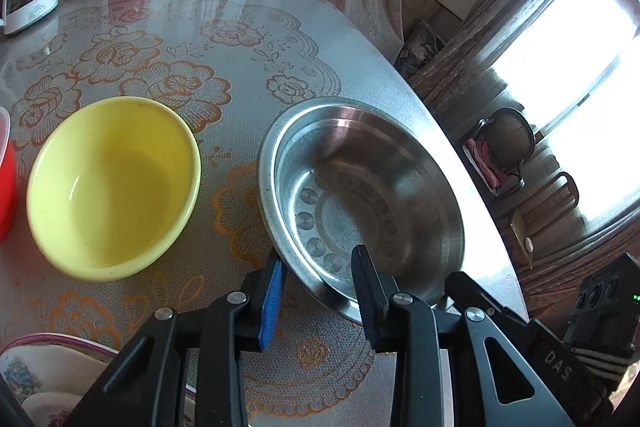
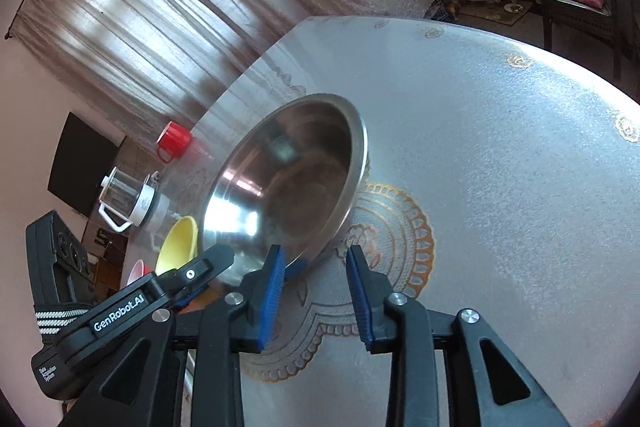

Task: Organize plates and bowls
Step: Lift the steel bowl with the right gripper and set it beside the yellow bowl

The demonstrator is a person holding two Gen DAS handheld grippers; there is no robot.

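- The left gripper (image 1: 318,285) straddles the near rim of the steel bowl (image 1: 360,195), fingers spread with no pinch visible
- The right gripper (image 2: 316,267) stands empty and parted (beside the rim)
- Risk: the bowl sits near the table (image 1: 224,39) edge, so a glancing grip may tip it off

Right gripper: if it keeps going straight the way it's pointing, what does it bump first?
Probably the table. The right gripper has no bowl between its fingers; the metal bowl sits just left.
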